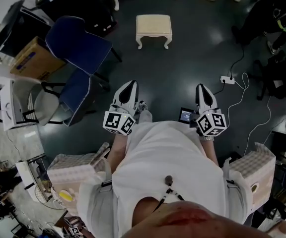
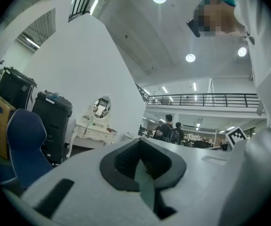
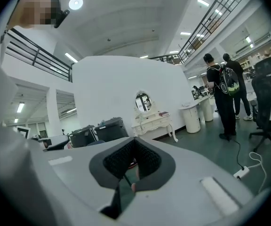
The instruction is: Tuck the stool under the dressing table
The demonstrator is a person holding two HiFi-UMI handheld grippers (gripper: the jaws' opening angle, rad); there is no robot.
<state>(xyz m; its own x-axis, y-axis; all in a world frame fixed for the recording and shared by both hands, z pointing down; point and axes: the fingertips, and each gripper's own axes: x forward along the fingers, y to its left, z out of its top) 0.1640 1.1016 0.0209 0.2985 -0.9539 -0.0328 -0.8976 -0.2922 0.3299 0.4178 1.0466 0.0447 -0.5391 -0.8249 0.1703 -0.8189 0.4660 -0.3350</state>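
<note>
Fingers [image 2: 126, 161] pressed together, empty; lidded black bins [image 2: 53, 121] beside dressing table [image 2: 94, 128].

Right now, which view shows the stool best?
Head view: the whole cream stool stands alone on the dark floor, seat and legs clear. Neither gripper view shows it; each shows the dressing table instead.

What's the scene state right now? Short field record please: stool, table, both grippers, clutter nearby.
stool: cream, upright on the dark floor, ahead of both grippers, untouched
dressing table: white, oval mirror on top; stool not yet tucked under it
left gripper: jaws together, nothing held
right gripper: jaws together, nothing held
blue chair: left of the stool, apart from it
power strip: on the floor to the right, white cable trailing
</note>
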